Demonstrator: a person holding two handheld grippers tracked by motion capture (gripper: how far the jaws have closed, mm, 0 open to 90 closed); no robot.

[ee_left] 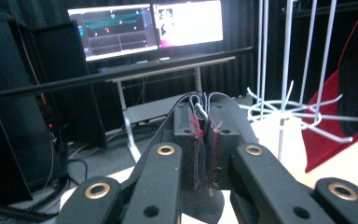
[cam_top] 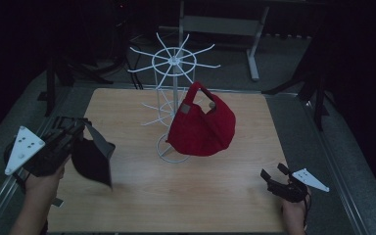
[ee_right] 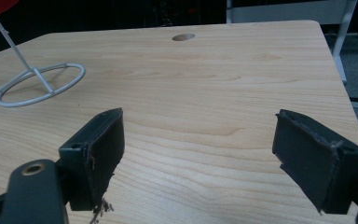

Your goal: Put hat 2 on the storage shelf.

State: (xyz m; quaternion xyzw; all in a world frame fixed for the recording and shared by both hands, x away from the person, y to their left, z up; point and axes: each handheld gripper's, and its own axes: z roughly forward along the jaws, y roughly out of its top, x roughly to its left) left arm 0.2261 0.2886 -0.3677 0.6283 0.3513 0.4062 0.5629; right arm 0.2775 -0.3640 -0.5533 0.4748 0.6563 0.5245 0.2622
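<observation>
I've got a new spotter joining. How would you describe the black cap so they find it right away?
Start at the white wire rack standing mid-table on the wooden table, then look to its left, near the table's left edge. There the left gripper is shut on the black cap, which hangs from its jaws. Unlike the red cap on the rack, it is black and held.

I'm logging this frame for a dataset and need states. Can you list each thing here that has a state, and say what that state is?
left gripper: shut on the black cap
black cap: held off the table, hanging from the jaws
right gripper: open, nothing between the jaws
red cap: hung on the white wire rack
white wire rack: upright on the table
monitors: switched on
</observation>
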